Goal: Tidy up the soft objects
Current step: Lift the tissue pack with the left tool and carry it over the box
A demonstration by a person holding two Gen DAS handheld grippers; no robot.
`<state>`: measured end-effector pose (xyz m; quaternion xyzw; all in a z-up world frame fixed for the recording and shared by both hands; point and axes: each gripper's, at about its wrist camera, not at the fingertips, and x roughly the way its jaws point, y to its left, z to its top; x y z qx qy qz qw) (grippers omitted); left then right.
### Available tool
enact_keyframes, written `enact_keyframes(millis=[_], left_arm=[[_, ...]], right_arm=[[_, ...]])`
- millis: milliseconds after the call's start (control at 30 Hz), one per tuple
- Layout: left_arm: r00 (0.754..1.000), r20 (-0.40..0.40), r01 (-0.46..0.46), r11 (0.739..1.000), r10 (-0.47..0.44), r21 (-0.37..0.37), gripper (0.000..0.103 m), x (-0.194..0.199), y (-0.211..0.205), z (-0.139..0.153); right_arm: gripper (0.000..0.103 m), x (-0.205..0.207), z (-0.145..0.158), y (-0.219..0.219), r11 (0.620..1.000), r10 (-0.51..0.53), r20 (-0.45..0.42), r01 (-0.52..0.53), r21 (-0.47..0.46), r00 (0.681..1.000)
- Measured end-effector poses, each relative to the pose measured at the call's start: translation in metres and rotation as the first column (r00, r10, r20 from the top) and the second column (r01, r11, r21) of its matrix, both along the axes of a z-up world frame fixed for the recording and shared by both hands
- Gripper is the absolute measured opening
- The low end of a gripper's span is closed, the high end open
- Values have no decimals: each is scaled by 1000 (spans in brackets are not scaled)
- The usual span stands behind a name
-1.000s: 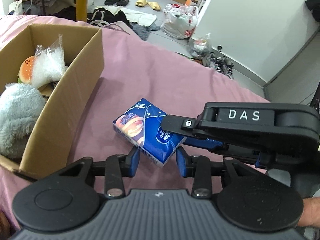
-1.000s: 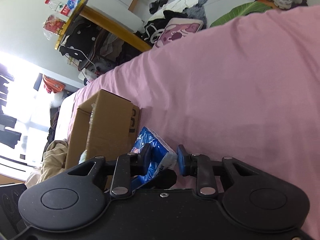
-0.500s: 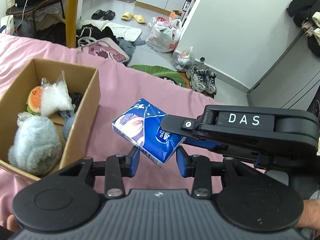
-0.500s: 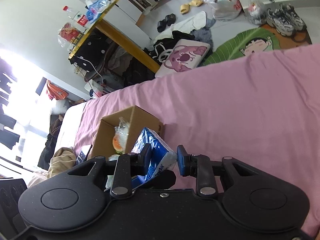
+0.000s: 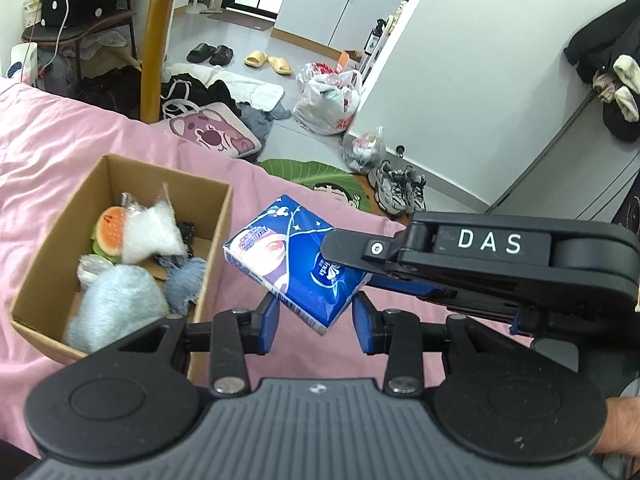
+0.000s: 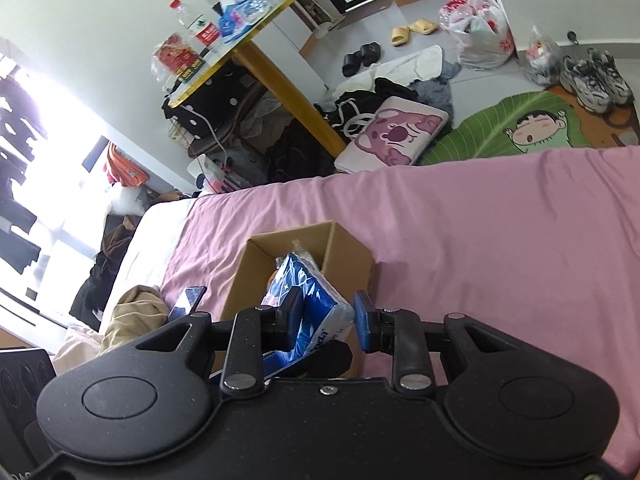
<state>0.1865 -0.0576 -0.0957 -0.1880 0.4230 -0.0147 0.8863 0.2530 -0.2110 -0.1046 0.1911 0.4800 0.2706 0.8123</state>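
A bed covered by a pink sheet (image 5: 132,148) fills the lower part of both views, with a grey tiled floor beyond it. On the floor are seen a green leaf-shaped mat (image 6: 500,128), a pair of grey sneakers (image 5: 398,192), yellow slippers (image 5: 269,62), black slippers (image 5: 210,54), a pink bear-print cushion (image 5: 212,136) and a full plastic bag (image 5: 330,98). A yellow-legged table (image 6: 256,12) carries a water bottle (image 6: 188,18).

An open cardboard box (image 5: 218,232) is set on the sheet. Inside it are seen a burger-shaped plush (image 5: 106,230), a clear bag of white filling (image 5: 150,234), a pale blue fluffy toy (image 5: 116,300) and a scrap of blue denim-like fabric (image 5: 186,284).

A blue tissue pack (image 5: 294,260) is held in the air just beside the box's right wall, above the sheet. It is clamped between the fingers of the right gripper (image 6: 327,316), whose body enters the left view from the right. The left gripper (image 5: 315,318) is held spread below the pack, its blue pads to either side of the pack's lower corner; contact cannot be judged.
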Motion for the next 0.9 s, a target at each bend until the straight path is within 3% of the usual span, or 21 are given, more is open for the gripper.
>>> enact_keyframes(millis=[500,900], left_arm=[[1000,19,-22,1000,23,-9,38,-15,56,15],[1000,-7,-29,999,28,-36,38,-18,106,9]], right_arm=[[28,-12,19,52,999,50,20,-50,-4,999],[28,-16,17,98,997,72,15,-71,-32,997]])
